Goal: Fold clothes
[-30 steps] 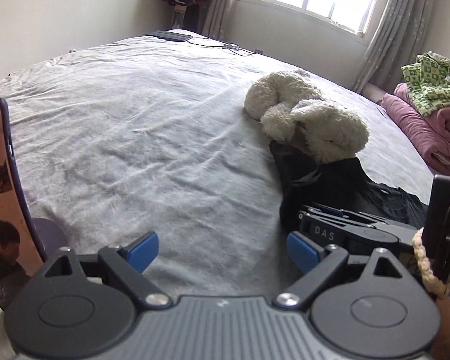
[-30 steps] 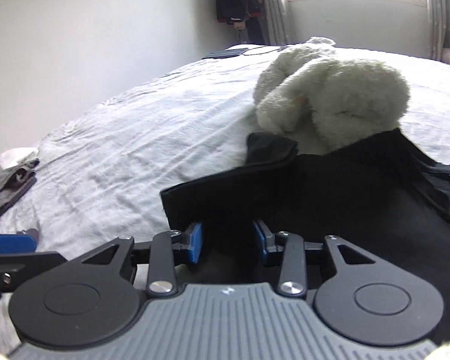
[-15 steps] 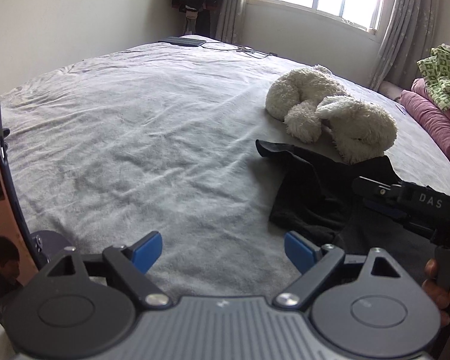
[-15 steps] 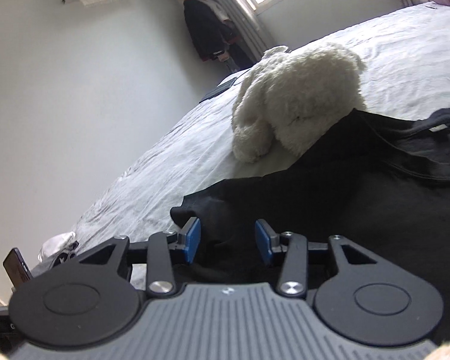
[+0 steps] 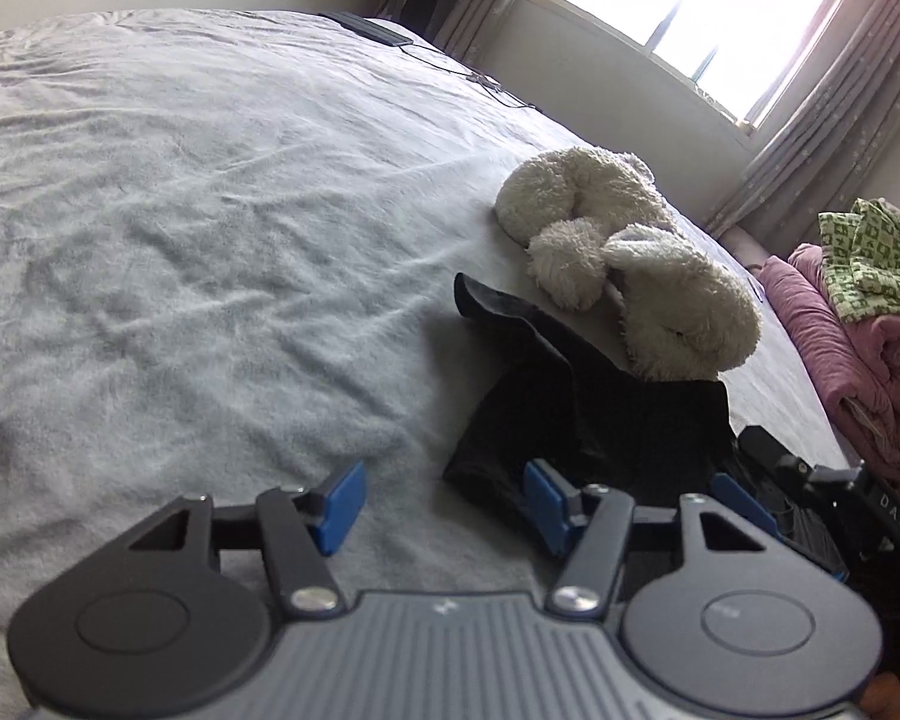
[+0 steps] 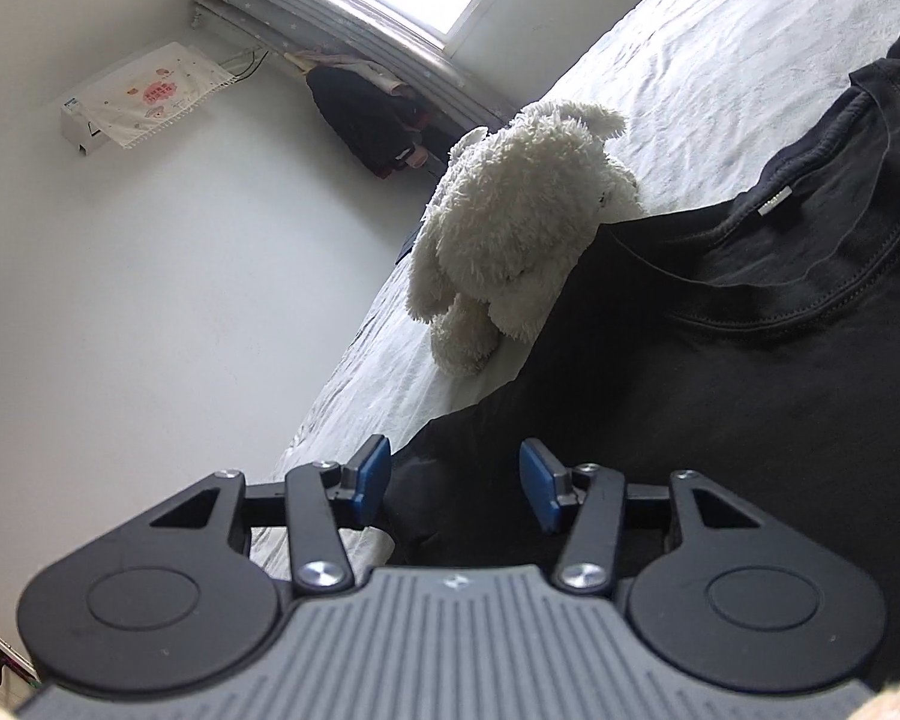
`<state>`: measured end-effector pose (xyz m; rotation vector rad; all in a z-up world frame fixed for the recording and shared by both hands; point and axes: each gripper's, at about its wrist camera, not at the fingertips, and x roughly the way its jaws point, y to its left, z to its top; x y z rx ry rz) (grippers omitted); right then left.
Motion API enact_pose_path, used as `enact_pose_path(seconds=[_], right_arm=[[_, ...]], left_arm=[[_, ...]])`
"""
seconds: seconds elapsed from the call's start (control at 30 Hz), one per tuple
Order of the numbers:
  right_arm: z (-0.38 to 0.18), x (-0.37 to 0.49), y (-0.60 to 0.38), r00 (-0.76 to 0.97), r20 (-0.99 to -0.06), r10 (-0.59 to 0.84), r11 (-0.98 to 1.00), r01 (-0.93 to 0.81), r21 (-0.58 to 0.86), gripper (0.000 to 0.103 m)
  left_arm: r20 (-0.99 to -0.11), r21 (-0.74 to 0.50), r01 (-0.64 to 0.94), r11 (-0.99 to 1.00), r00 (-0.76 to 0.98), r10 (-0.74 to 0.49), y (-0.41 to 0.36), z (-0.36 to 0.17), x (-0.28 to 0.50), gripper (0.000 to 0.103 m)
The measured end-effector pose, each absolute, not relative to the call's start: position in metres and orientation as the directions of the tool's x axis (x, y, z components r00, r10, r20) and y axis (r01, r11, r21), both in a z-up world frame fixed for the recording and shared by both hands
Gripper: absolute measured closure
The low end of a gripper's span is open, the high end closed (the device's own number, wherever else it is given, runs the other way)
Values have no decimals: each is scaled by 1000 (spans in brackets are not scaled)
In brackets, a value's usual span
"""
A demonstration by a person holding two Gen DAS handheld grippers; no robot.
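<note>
A black T-shirt [image 5: 606,420] lies crumpled on the grey bed [image 5: 210,228], its collar and label [image 6: 810,222] spread flat in the right wrist view. My left gripper [image 5: 444,504] is open just above the sheet. Its right pad [image 5: 546,507] is at the shirt's near edge and nothing sits between the pads. My right gripper [image 6: 455,483] is open, fingers apart around the shirt's dark edge fold. In the left wrist view the right gripper [image 5: 810,498] sits low on the shirt at the far right.
A white plush toy [image 5: 630,258] rests on the shirt's far edge, also seen as the plush toy [image 6: 522,228]. A pink blanket [image 5: 858,354] with a green checked cloth [image 5: 864,258] on it is piled at the right. A dark device and cable [image 5: 378,33] lie at the bed's far end.
My left gripper has narrowed its opening and moved right to the shirt's edge. The right gripper has rolled sharply sideways and stayed at the shirt's edge.
</note>
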<state>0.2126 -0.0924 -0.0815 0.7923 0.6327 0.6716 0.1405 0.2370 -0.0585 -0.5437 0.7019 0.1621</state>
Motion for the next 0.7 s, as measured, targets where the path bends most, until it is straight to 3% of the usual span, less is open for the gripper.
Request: enact_pose_path(seconds=[0.03,0.1,0.17,0.33,0.53,0.6,0.67,0.7], right_arm=[[-82,213,-94,625,-258,737,526,-290,799,49],[-84,215,-94,628,-270,730,535,-278,798,49],[-86,215,-95,630,-282,723,545,-269,794,48],[-88,216,-94,633,-308,710,569,-259,781,48],[-89,215,-95,637,-315,703,578,-256,775,47],[-89,215,-96,640,-313,701,578,-253,776,46],[-88,214,-97,644,-311,699,576,-248,779,44],[-88,214,-98,647,-309,697,575,-246,780,43]], left_arm=[[-650,-436,-328,838,759,-41,237,-60,145,45],[-671,-388,-337,858,742,-12,228,-58,151,60],[-694,-320,-328,889,719,16,218,-55,156,99],[-731,-194,-377,906,671,123,211,-50,149,103],[-728,-11,-448,894,616,300,220,-41,147,100],[-712,-48,-432,900,647,273,223,-33,153,85],[-691,-101,-391,915,689,218,220,-23,164,55],[-680,-114,-361,926,708,192,216,-18,173,54]])
